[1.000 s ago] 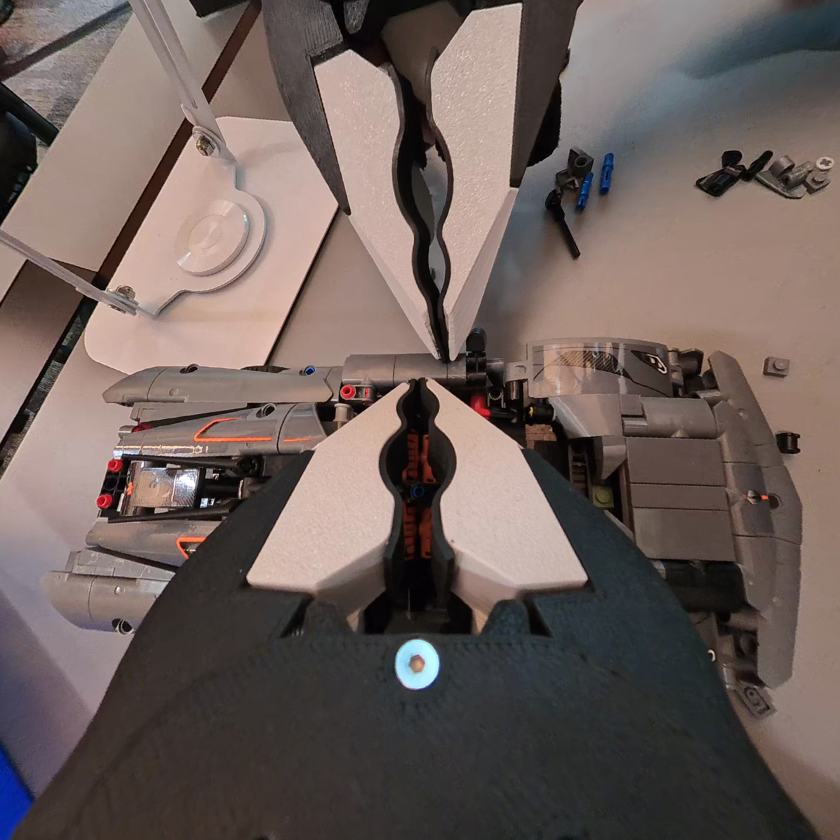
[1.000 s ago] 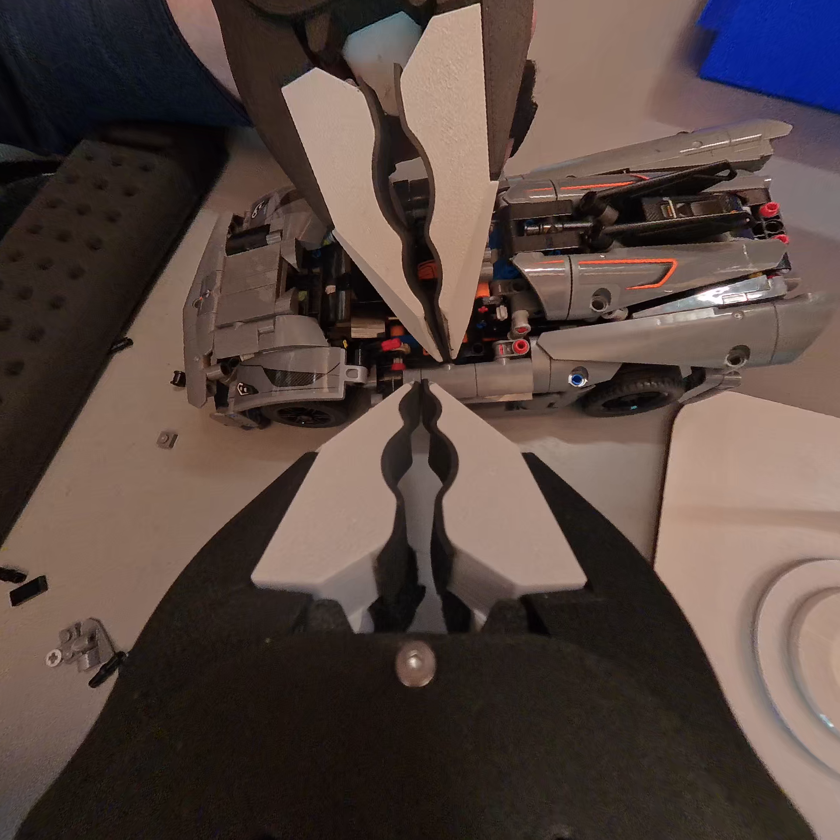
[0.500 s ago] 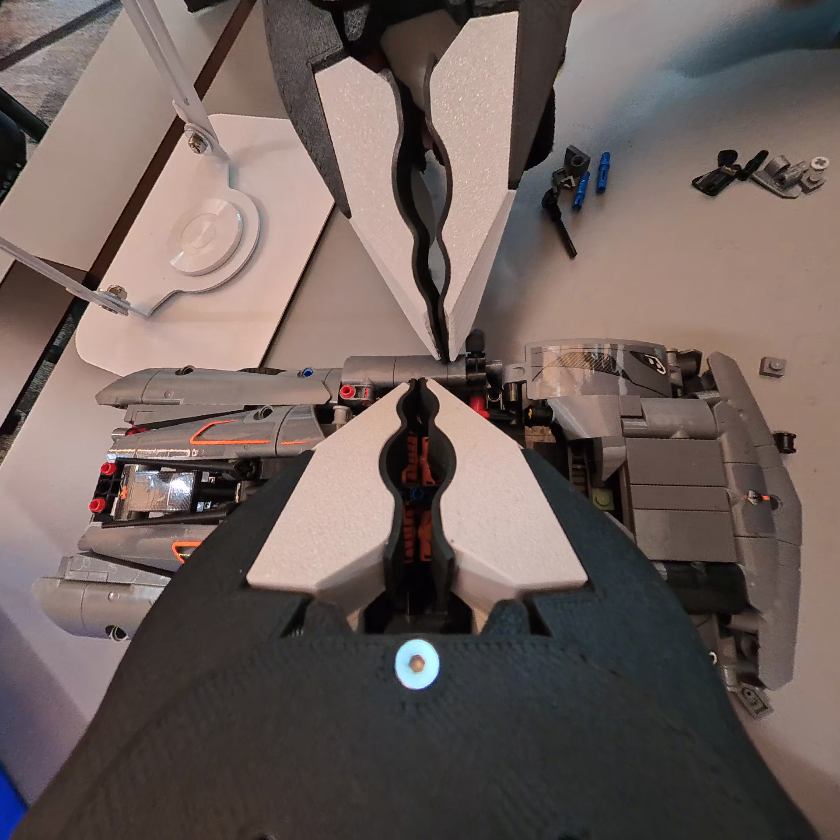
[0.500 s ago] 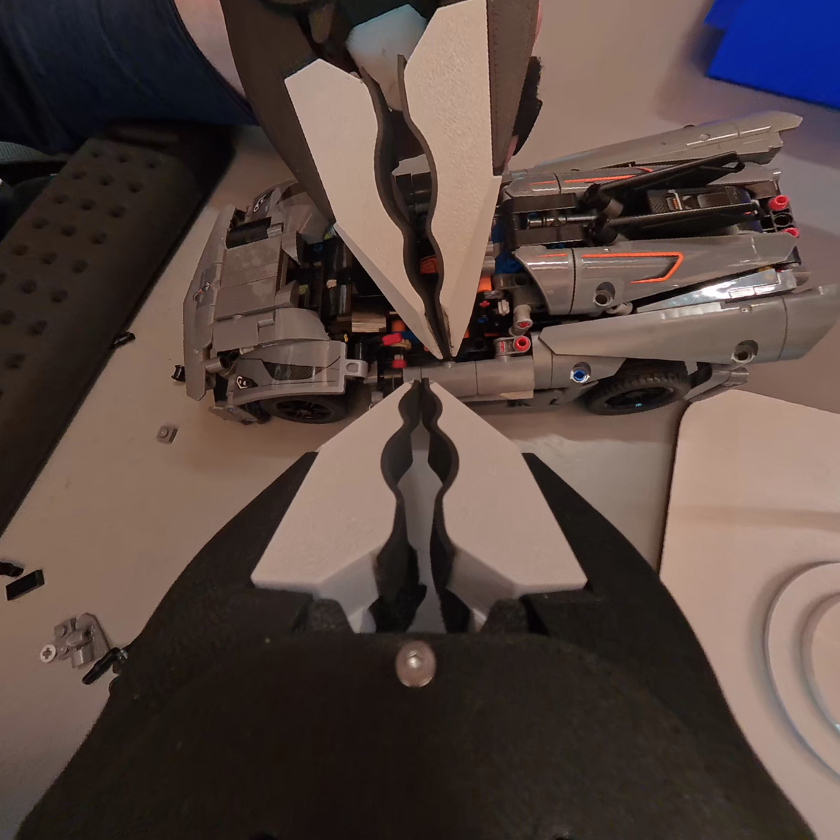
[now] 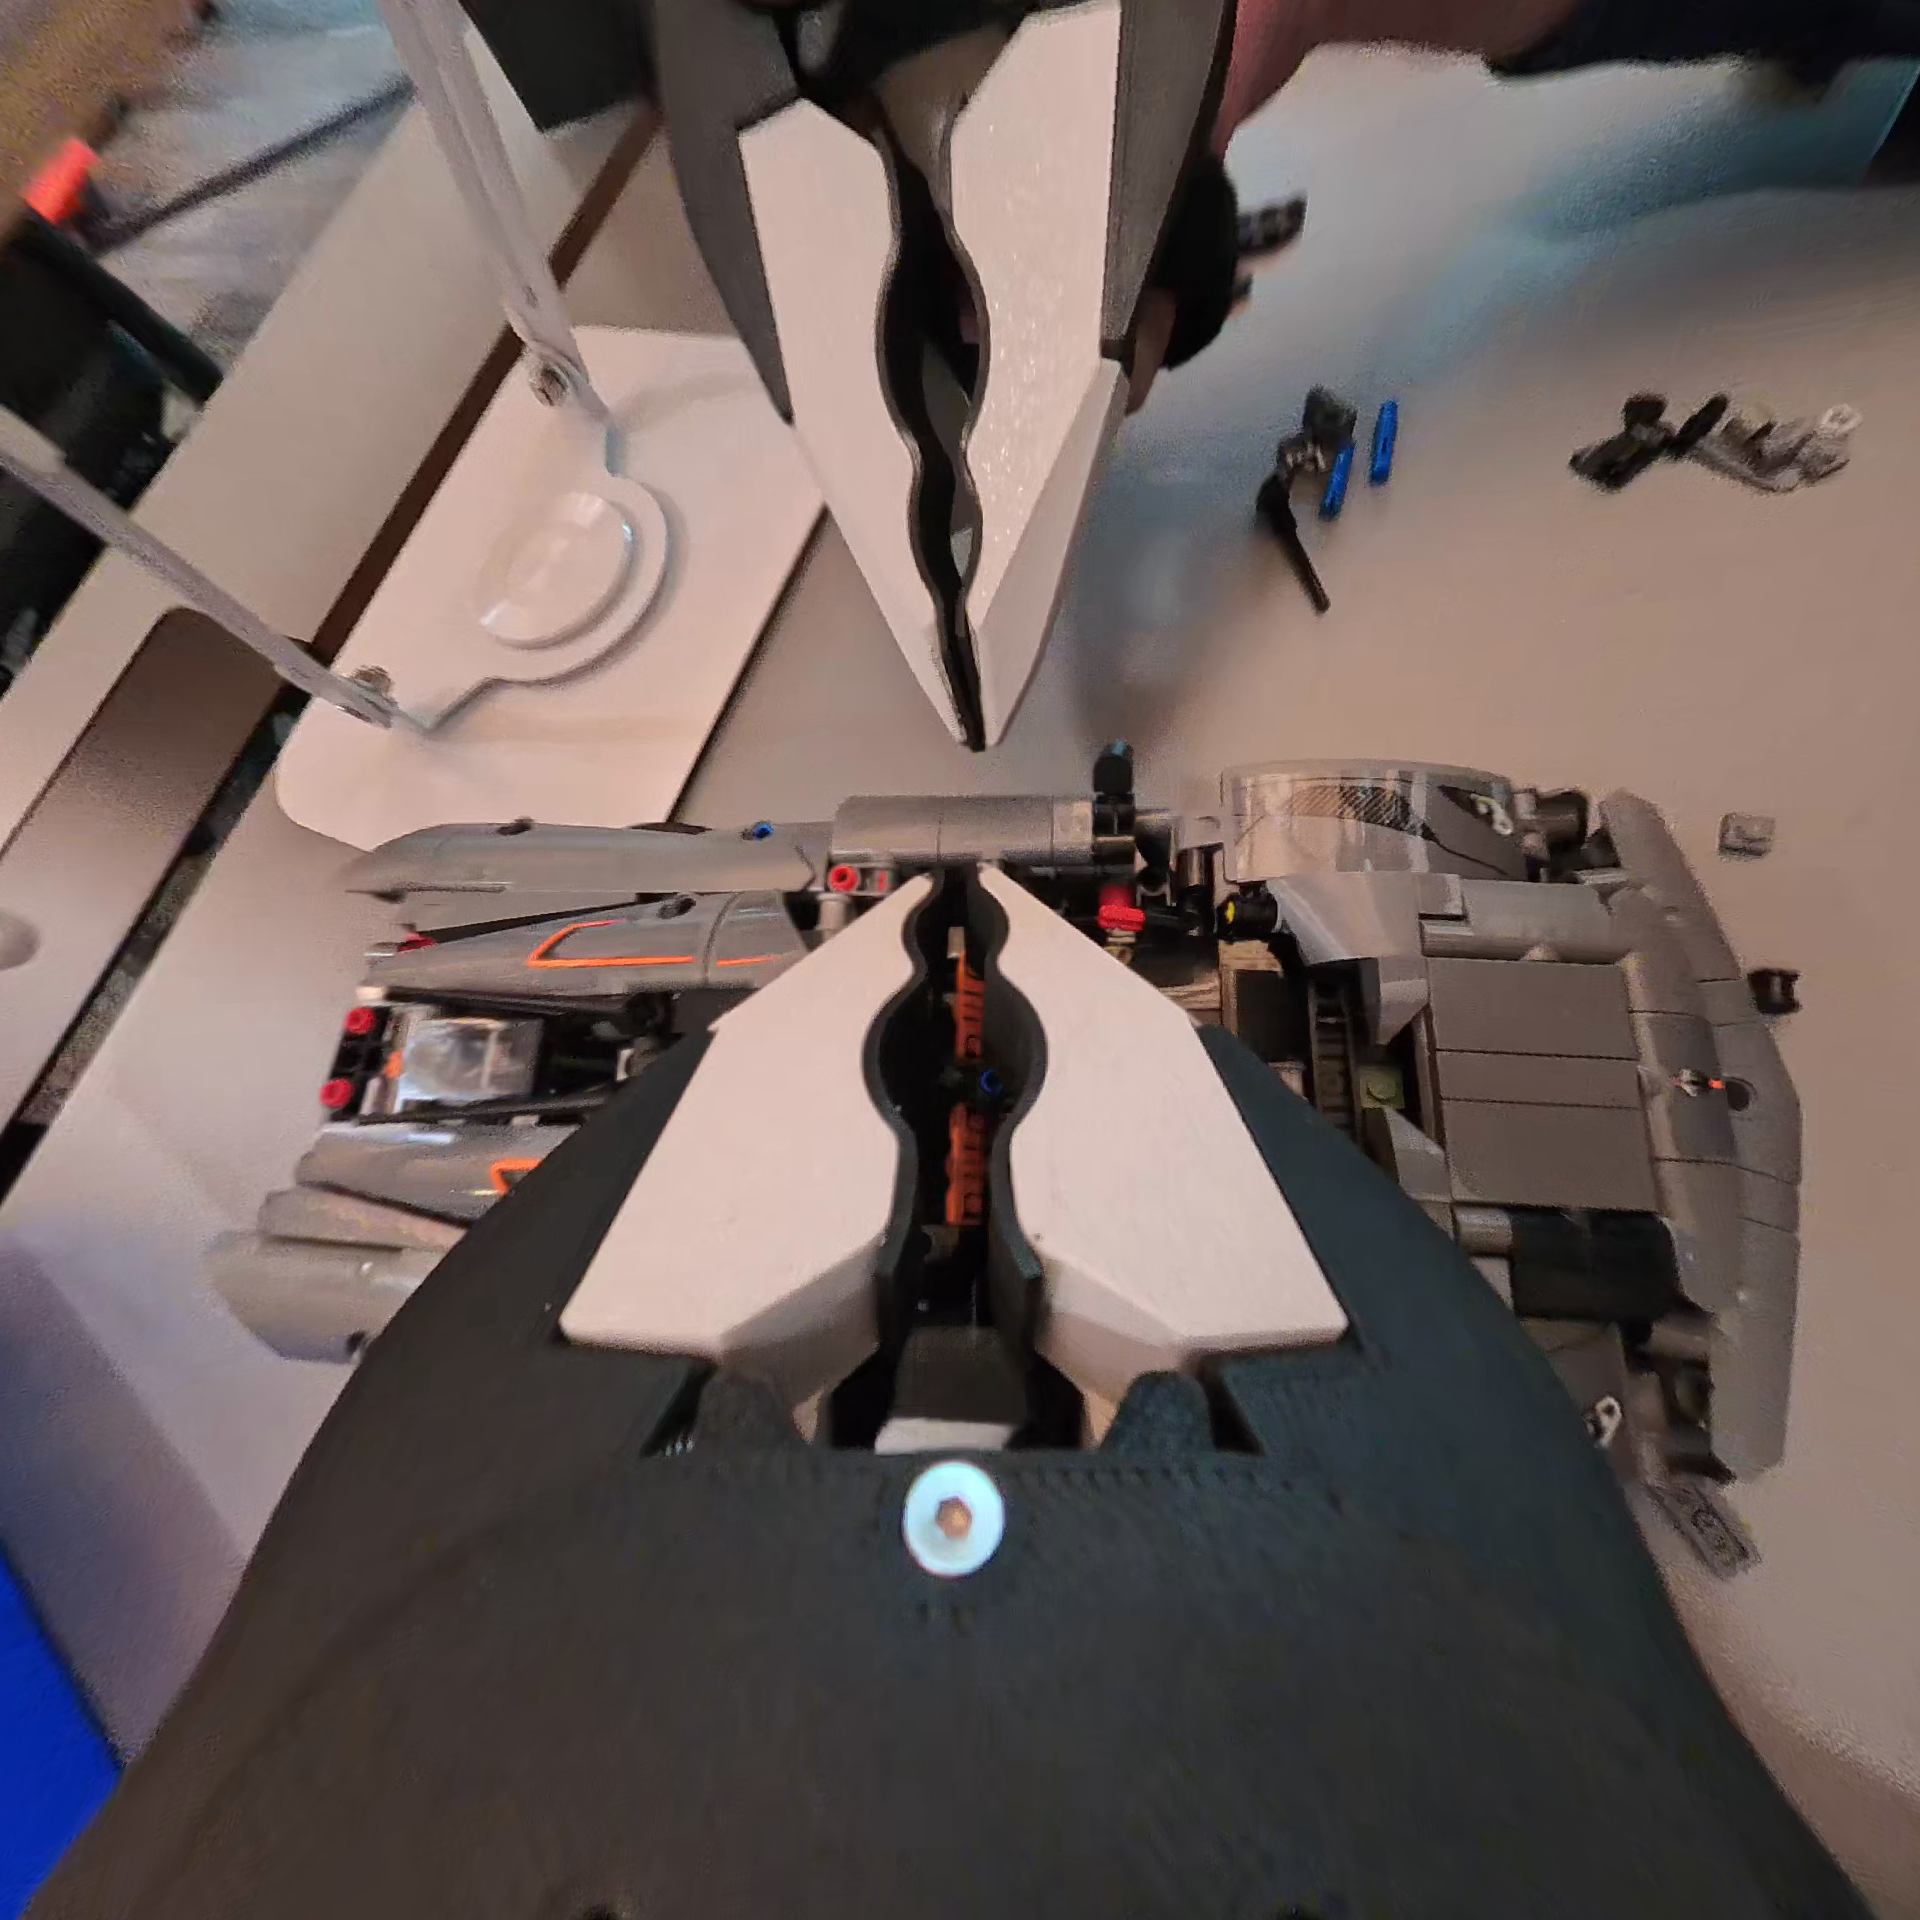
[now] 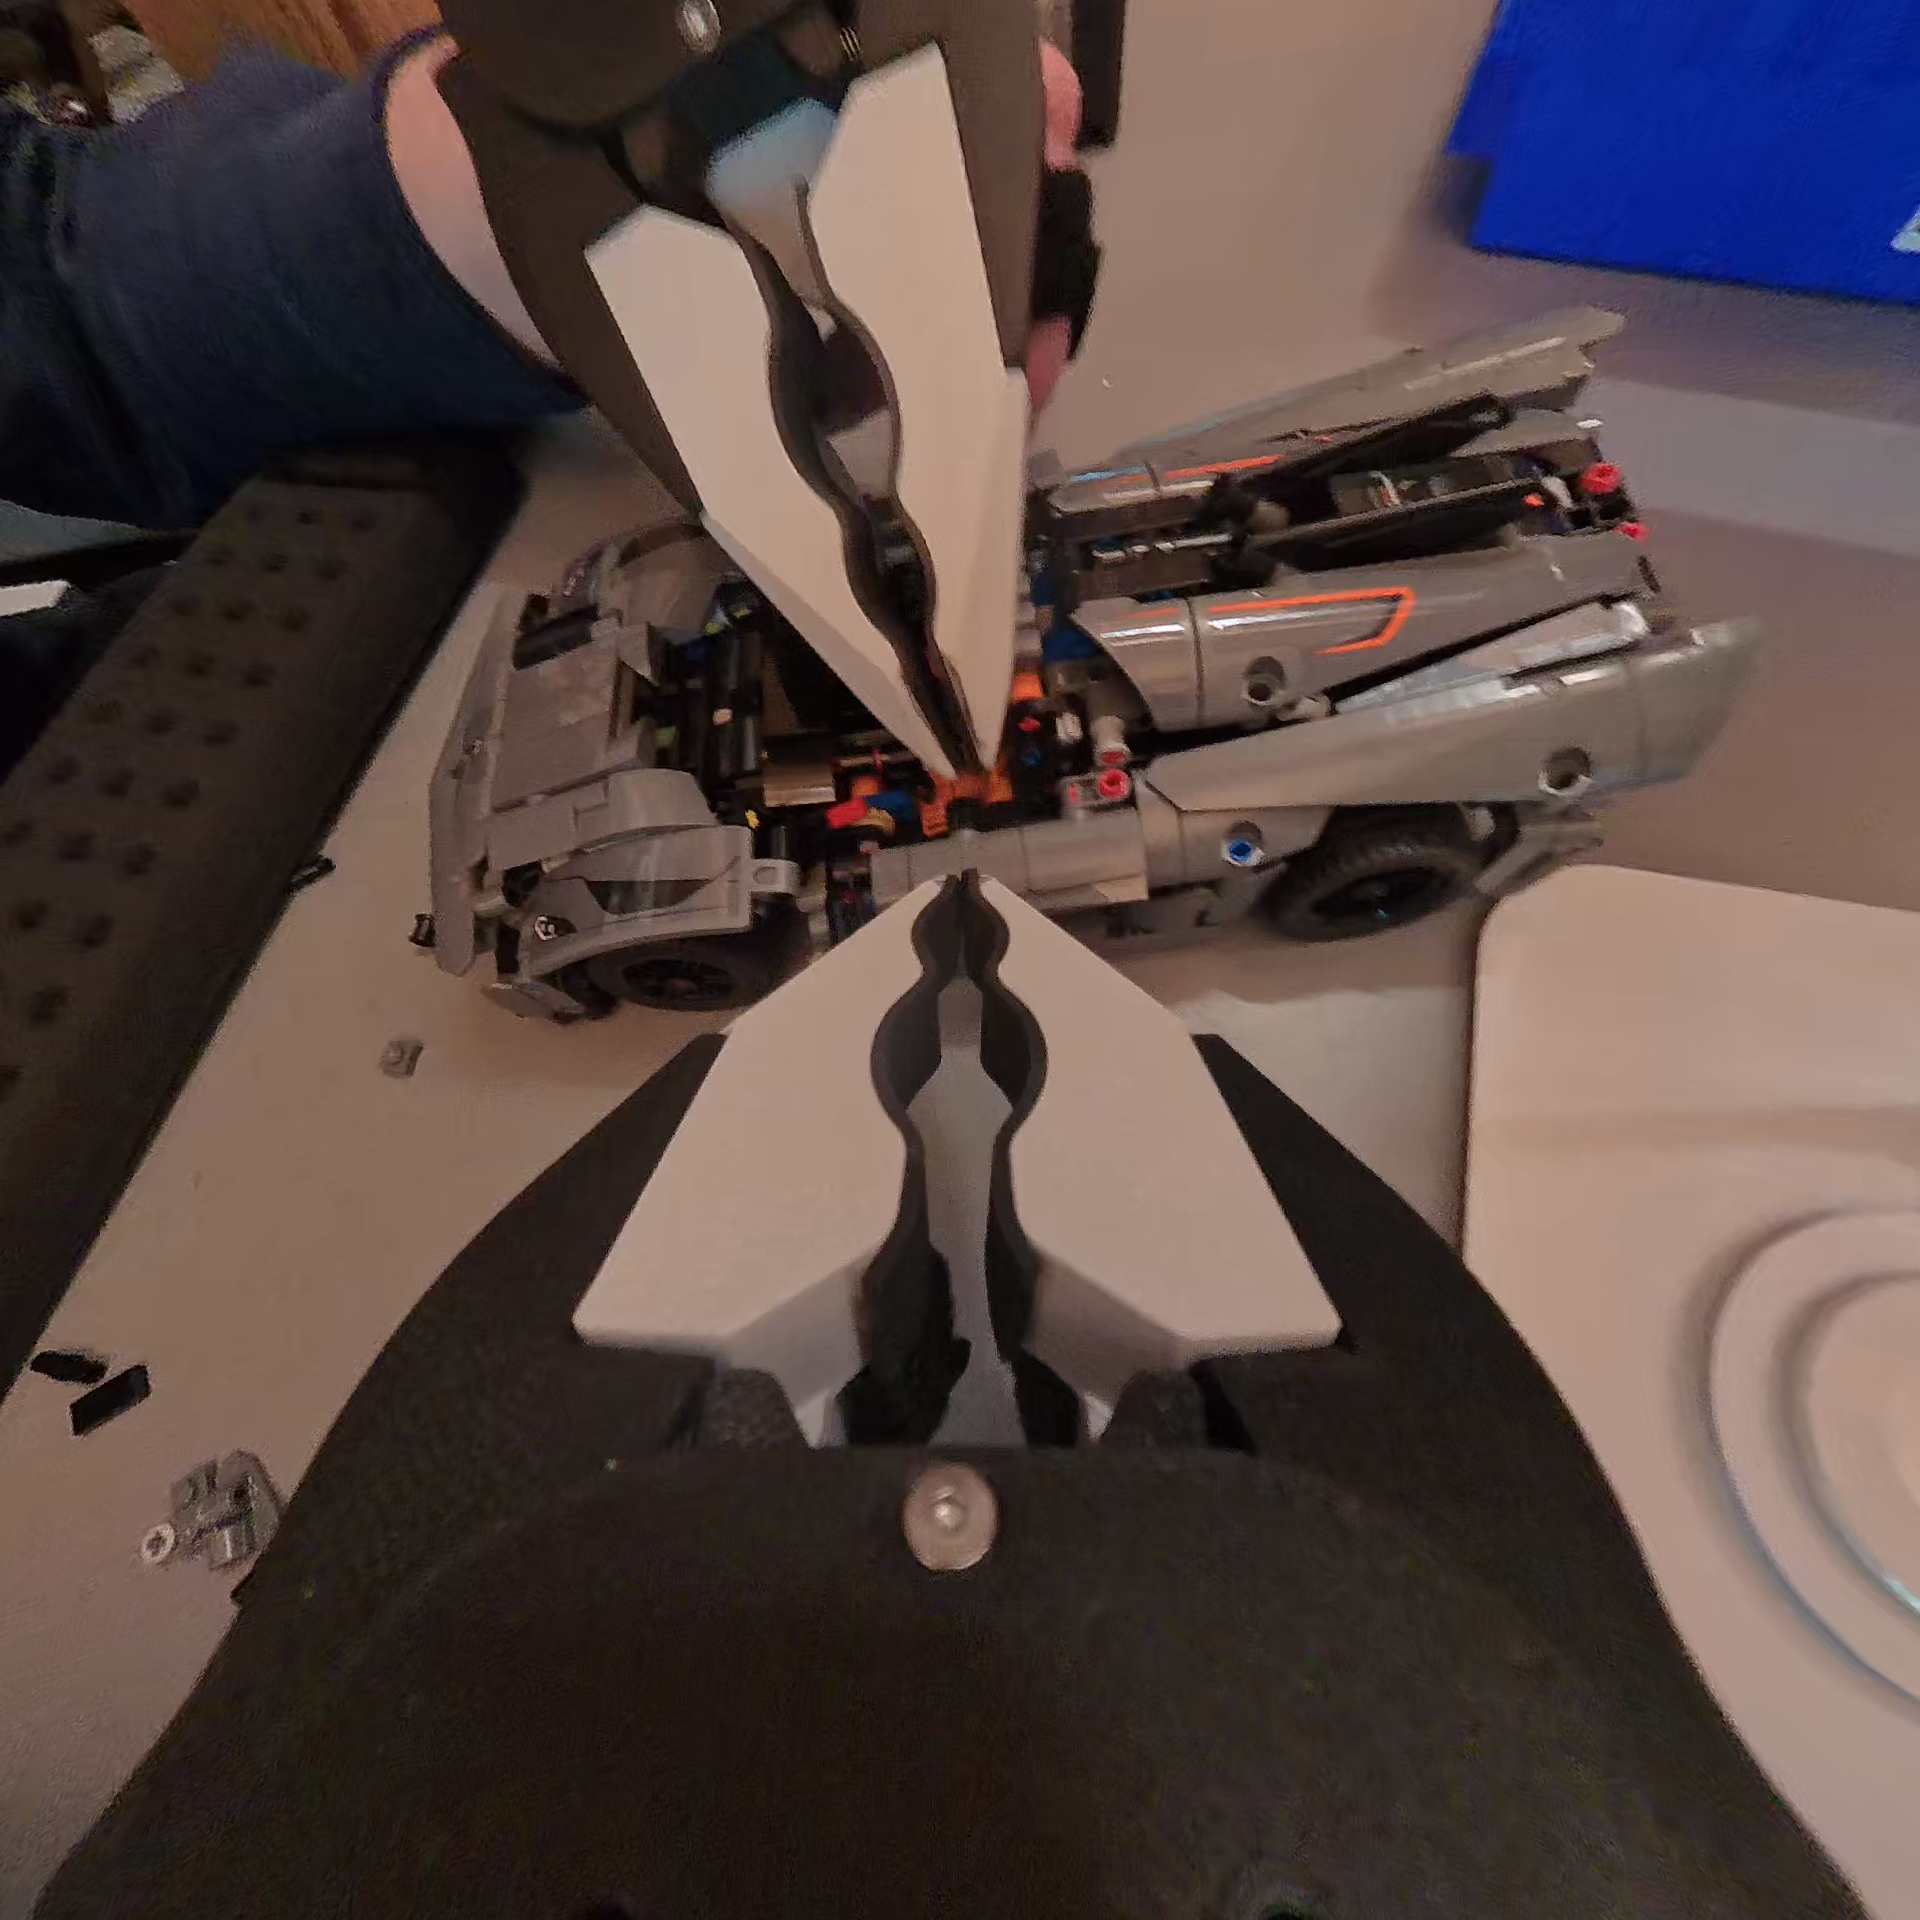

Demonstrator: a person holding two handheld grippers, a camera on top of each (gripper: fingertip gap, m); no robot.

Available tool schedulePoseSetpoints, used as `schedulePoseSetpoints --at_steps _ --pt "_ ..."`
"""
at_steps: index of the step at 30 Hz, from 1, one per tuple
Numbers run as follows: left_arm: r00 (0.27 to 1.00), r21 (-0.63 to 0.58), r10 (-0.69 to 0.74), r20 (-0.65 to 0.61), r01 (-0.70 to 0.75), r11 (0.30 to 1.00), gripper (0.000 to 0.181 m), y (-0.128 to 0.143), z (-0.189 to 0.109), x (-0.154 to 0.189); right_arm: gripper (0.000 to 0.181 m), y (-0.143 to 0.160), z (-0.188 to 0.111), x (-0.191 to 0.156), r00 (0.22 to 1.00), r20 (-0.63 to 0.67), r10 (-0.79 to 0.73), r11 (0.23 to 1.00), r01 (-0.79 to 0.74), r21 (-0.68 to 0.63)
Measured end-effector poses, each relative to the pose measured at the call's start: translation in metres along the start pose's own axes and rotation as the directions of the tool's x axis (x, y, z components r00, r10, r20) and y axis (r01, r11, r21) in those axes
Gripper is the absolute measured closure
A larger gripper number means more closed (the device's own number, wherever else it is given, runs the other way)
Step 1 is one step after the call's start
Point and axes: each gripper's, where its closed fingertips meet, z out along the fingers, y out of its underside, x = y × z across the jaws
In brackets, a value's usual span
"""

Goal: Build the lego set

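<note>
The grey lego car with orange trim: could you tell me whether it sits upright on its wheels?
Upright: the grey lego car rests on black wheels on the table.

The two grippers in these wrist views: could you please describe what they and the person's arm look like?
Each gripper, left and right, has two white, pointed wedge fingers with dark, wavy inner pads, seated in a black, textured, printed-looking body with a round silver screw at its centre. No cables show. The arm behind the left gripper wears a dark blue sleeve.

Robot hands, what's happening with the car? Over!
Both grippers, left and right, shut, tips at grey lego car middle. Loose pieces lie aside. Nothing blocking.
</note>
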Motion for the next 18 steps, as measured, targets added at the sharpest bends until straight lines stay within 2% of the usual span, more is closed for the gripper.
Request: schedulePoseSetpoints --at_steps 3,6,9,12,15,18 --pt "0.999 0.088 -0.021 0.037 0.018 0.996 0.181 -0.01 -0.018 -0.01 0.181 0.005 -0.003 0.007 0.999 -0.032 0.023 0.999 -0.023 -0.023" --pt "0.996 0.117 -0.049 0.077 0.039 0.992 0.181 -0.008 -0.034 -0.021 0.181 0.009 0.0 0.008 0.999 -0.041 0.027 0.998 -0.029 -0.049" --pt "0.987 0.084 -0.073 0.144 0.061 0.995 0.181 0.007 -0.048 -0.035 0.181 0.012 0.005 0.01 0.998 -0.062 0.027 0.996 -0.032 -0.08" --pt "0.976 -0.002 -0.106 0.188 0.109 0.994 0.181 0.032 -0.056 -0.046 0.181 0.012 0.01 0.01 0.997 -0.073 0.031 0.995 -0.038 -0.097" --pt "0.972 -0.062 -0.154 0.179 0.168 0.984 0.181 0.054 -0.06 -0.047 0.181 0.011 0.01 0.01 0.996 -0.084 0.028 0.994 -0.037 -0.104" --pt "0.972 -0.082 -0.19 0.139 0.202 0.976 0.181 0.063 -0.06 -0.043 0.181 0.003 0.009 0.012 0.994 -0.097 0.047 0.996 -0.054 -0.073"
